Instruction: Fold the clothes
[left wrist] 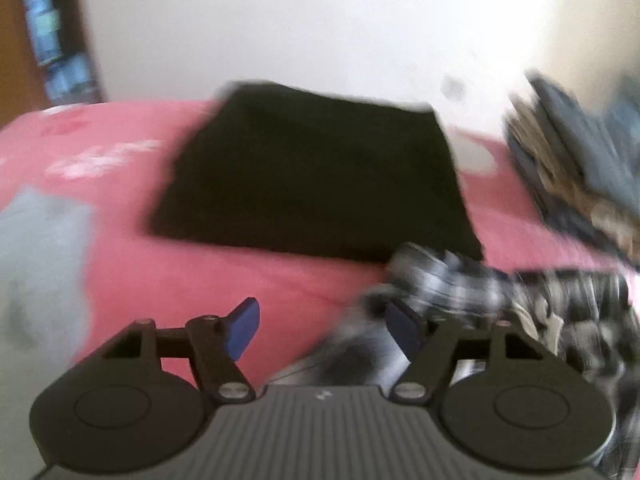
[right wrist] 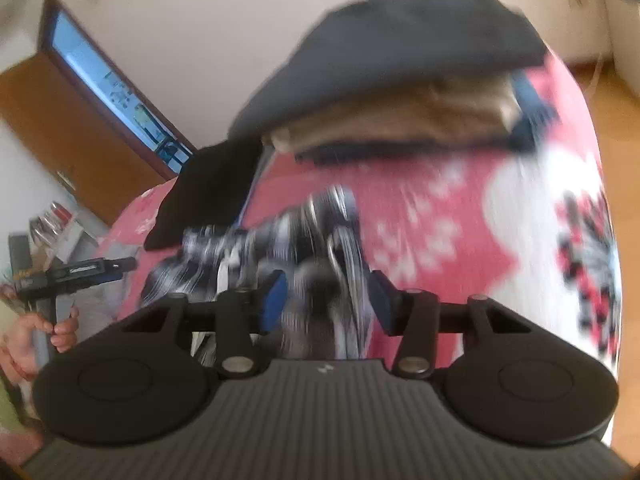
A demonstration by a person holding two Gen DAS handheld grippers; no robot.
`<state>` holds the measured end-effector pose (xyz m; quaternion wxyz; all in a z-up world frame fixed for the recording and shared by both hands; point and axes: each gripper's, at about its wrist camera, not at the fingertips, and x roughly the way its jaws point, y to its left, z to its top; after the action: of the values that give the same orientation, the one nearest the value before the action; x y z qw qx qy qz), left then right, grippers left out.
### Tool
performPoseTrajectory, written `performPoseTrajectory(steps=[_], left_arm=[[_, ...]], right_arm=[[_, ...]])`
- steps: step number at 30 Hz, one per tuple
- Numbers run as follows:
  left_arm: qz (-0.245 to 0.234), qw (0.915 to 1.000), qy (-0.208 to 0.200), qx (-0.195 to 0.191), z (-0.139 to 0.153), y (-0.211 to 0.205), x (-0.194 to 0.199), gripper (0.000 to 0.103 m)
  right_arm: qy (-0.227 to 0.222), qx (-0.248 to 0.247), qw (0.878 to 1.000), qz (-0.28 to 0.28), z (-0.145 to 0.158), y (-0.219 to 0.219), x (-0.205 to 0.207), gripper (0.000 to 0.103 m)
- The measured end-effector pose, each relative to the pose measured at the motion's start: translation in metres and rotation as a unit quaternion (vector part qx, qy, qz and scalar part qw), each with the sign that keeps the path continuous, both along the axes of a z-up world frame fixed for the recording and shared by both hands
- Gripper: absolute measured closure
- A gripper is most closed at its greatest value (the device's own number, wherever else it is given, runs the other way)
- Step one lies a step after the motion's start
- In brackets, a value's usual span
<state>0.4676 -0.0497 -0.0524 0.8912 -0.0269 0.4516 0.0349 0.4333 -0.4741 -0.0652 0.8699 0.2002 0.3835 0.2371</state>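
Lying bunched mid-bed (right wrist: pixel 460 216), the checked garment (right wrist: pixel 280 232) waits. Left hand-held gripper (left wrist: pixel 324 328) spread, empty; right hand-held gripper (right wrist: pixel 328 300) spread astride its cloth, seemingly unpinched. Next: regrip edges, probably, and spread flat.

We get two fisheye views, one per gripper, each looking fwd along its fingers and down at a pink bedspread (left wrist: pixel 240 280). Left wrist cam sits close over the bed, facing a folded black garment (left wrist: pixel 312 176) at frame center w/ white wall behind. Right wrist cam is also near, tilted, facing a stack of folded clothes (right wrist: pixel 400 92) at top center. Both views are blurred. Shared: black garment (right wrist: pixel 208 192), the stack (left wrist: pixel 576 168), and the black-and-white patterned cloth (left wrist: pixel 500 300) (right wrist: pixel 280 248). Right view also catches the left gripper (right wrist: pixel 116 270), mid left.
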Motion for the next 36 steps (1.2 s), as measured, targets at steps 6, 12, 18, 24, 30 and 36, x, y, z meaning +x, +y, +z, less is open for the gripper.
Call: performPoseTrajectory(steps=[6,12,18,24,30,36], left_arm=[[-0.030,0.9983,0.008,0.050,-0.034,-0.046,0.025,0.061],[-0.033,0.9976,-0.034,0.050,-0.028,-0.053,0.015,0.093],[-0.021,0.9967,-0.047,0.063,-0.023,-0.046,0.021,0.094],[0.014,0.9960,-0.028,0.083,-0.022,-0.045,0.022,0.049],[0.049,0.9969,-0.053,0.032,0.033,-0.006,-0.009,0.037],[0.077,0.9833,-0.146,0.077,0.149,0.059,-0.094,0.038]], right_arm=[[0.002,0.004,1.000,0.011,-0.013,0.010,0.041,0.057],[-0.004,0.015,1.000,-0.004,-0.026,0.007,0.052,0.096],[-0.049,0.000,0.999,-0.022,-0.019,0.009,0.039,0.101],[-0.009,-0.004,0.999,-0.042,-0.035,0.010,0.054,0.096],[0.003,0.068,0.996,-0.053,-0.003,-0.027,0.020,0.062],[0.018,0.101,0.995,-0.015,0.030,-0.063,-0.040,0.060]])
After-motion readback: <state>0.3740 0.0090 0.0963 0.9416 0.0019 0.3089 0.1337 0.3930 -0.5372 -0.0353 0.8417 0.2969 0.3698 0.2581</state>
